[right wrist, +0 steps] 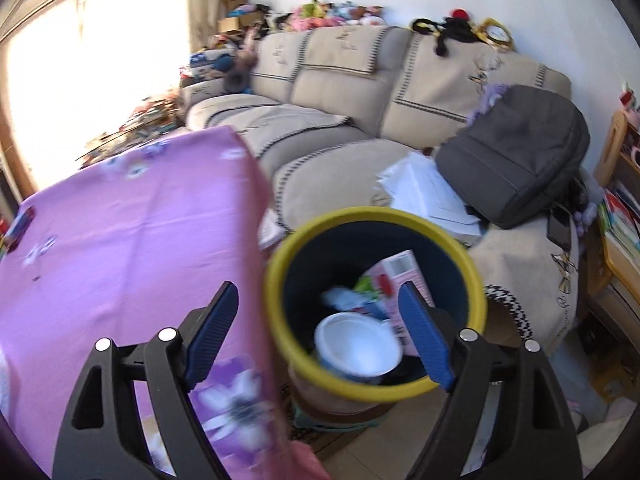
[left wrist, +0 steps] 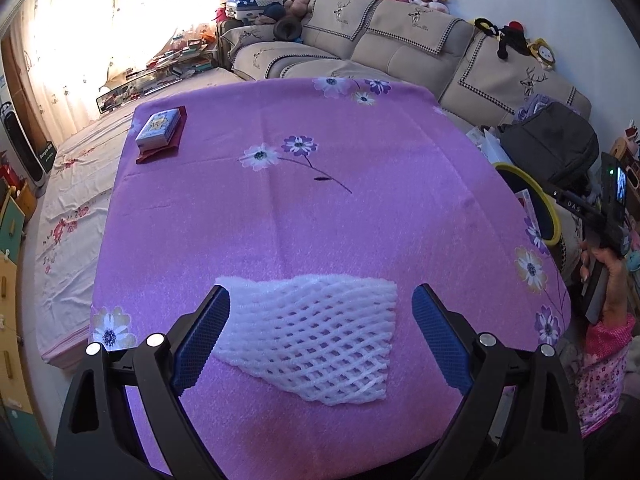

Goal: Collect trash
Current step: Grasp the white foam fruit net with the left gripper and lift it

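A white foam fruit net [left wrist: 316, 340] lies flat on the purple flowered tablecloth [left wrist: 312, 208] near its front edge. My left gripper [left wrist: 320, 340] is open, its blue pads on either side of the net, one pad [left wrist: 204, 336] touching its left edge. My right gripper [right wrist: 320, 332] is open and empty, held over the yellow-rimmed trash bin [right wrist: 280, 280] beside the table's right edge. The bin holds a white cup [right wrist: 358, 346], a pink carton [right wrist: 394, 276] and other scraps. The bin's rim [left wrist: 554, 216] also shows in the left wrist view, at the right.
A small card box on a red book [left wrist: 160, 132] sits at the table's far left. A beige sofa [right wrist: 340, 92] stands behind, with a grey backpack [right wrist: 516, 152] and papers [right wrist: 424, 192] on it. A low bed [left wrist: 76, 208] is left of the table.
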The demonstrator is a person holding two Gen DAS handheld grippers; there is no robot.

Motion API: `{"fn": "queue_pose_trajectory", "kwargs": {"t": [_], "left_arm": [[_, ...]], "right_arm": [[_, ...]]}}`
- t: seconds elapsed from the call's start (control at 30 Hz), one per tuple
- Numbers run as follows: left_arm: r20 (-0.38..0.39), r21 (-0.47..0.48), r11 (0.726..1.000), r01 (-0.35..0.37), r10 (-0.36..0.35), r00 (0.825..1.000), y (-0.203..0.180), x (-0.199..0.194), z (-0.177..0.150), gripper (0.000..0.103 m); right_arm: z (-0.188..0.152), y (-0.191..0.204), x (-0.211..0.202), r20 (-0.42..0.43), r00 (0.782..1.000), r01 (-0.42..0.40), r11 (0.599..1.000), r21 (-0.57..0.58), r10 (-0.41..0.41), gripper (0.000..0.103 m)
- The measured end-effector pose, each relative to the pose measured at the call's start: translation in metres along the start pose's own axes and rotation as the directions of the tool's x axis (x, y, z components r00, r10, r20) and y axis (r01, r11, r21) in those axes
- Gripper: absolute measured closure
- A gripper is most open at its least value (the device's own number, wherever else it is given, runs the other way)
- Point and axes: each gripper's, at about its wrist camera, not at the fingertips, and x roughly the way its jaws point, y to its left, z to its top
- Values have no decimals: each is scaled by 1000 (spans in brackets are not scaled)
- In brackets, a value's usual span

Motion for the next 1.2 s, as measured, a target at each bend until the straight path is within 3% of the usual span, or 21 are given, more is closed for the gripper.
{"fn": "queue_pose_trajectory", "kwargs": {"t": [0.17,0.27,0.4,0.5,0.57,0.87,1.03,1.2], "left_arm": [[-48,12,999,-45,46,998,8,6,-22,12],[-114,-73,996,-53,44,993,28,10,-36,12],[-192,-139,990,16,-43,980,37,19,-57,12],[-217,-196,977,89,-131,967,39,30,-59,12],[-213,-204,973,107,-151,965,38,36,-54,12],[-204,-181,978,108,-145,968,21,83,3,12],[-225,-88,988,130,-147,963,-21,103,32,12],[-268,49,995,84,-68,961,-59,105,21,12]], "right_arm": [[-6,37,-13,-1,997,-75,995,-64,75,25],[-6,54,-16,-3,995,-104,990,-93,105,25],[-4,68,-20,3,992,-128,986,-110,129,24],[-2,73,-22,11,990,-135,984,-118,138,23],[-1,75,-26,18,991,-133,983,-126,136,22],[3,74,-30,34,990,-131,984,-117,136,21],[4,70,-31,37,991,-125,985,-119,130,21],[5,64,-30,37,991,-127,987,-101,131,21]]}}
